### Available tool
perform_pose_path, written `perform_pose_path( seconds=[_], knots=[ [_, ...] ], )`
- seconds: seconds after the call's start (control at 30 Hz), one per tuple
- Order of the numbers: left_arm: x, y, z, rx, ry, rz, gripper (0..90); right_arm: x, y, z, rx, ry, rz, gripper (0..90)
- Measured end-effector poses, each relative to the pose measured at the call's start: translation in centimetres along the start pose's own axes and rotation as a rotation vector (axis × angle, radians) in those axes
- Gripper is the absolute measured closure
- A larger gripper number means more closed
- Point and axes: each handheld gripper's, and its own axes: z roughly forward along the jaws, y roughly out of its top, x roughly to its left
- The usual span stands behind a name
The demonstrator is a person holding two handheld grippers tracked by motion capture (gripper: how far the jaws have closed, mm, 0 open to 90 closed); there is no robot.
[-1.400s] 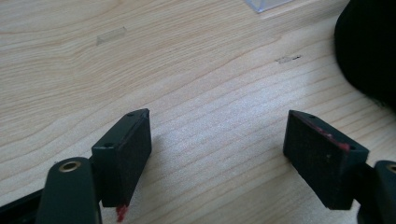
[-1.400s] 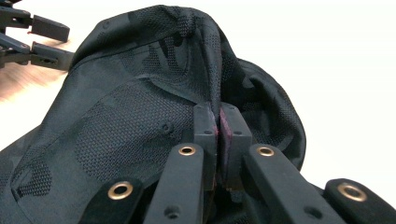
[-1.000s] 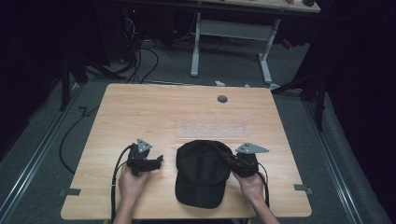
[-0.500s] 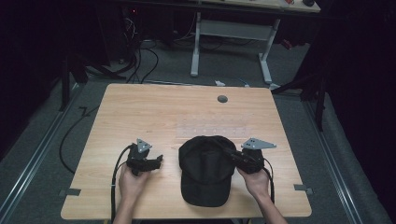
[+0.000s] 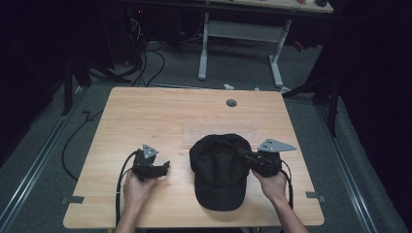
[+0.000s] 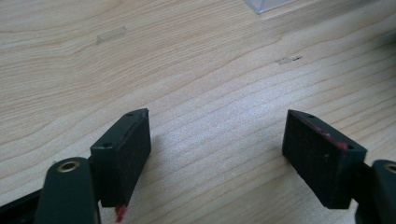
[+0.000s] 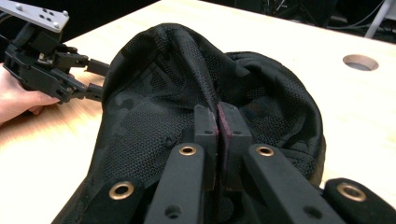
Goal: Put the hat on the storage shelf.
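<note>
On 1 table [image 5: 160, 111]: 1 black cap [image 5: 218, 167], 2 grippers.

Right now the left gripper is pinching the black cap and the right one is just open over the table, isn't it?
No, you have the sides swapped. The right gripper is shut on the black cap, its jaws pressed together on a fold of the fabric, as the right gripper view shows. The left gripper is the open one, over the bare table.
</note>
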Motion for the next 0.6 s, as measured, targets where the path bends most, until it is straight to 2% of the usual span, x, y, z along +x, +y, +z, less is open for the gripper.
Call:
perform_pose_path(
  seconds=[0.13, 0.43, 0.53, 0.6],
  knots=[
    [0.0, 0.0, 0.0, 0.006, -0.005, 0.005, 22.7, -0.1, 0.3, -0.2, 0.000, 0.000, -0.006, 87.7],
    [0.2, 0.1, -0.4, 0.027, -0.031, 0.014, 23.0, -0.6, 1.0, -0.9, -0.032, 0.031, -0.028, 87.7],
    [0.1, 0.1, -0.5, 0.037, -0.021, -0.001, 20.3, -0.7, 1.1, -1.0, -0.038, 0.040, -0.032, 87.7],
    [-0.1, 0.1, -0.7, 0.048, -0.035, 0.001, 18.1, -0.7, 1.2, -1.1, -0.040, 0.045, -0.034, 87.7]
  ],
)
